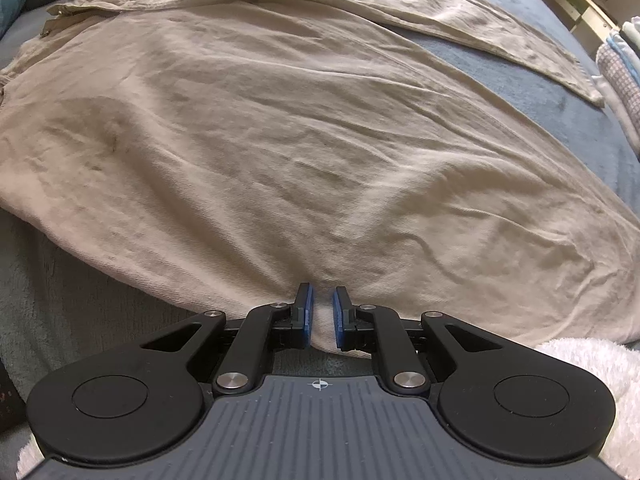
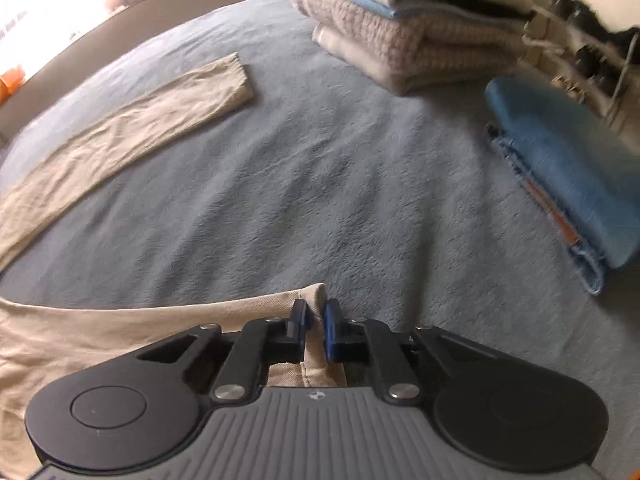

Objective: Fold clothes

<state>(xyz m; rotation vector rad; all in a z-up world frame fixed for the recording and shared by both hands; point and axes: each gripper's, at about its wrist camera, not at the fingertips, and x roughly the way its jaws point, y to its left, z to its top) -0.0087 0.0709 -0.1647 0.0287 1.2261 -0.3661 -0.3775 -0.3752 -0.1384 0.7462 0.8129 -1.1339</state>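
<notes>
A beige long-sleeved shirt (image 1: 280, 140) lies spread flat on a blue-grey blanket (image 1: 520, 92), its collar at the far left and one sleeve (image 1: 480, 28) stretched toward the far right. My left gripper (image 1: 322, 294) is shut on the shirt's near hem, with a pinch of cloth standing between the blue pads. In the right wrist view my right gripper (image 2: 317, 308) is shut on the hem corner of the shirt (image 2: 100, 332), the fabric bunched between its pads. The sleeve (image 2: 132, 128) lies across the blanket at the upper left.
A stack of folded clothes (image 2: 400, 40) stands at the far side of the blanket (image 2: 320, 184), and folded blue jeans (image 2: 568, 176) lie to the right. A white fluffy towel (image 1: 592, 380) sits by the left gripper's right side. A pale bed frame (image 1: 576, 0) shows beyond.
</notes>
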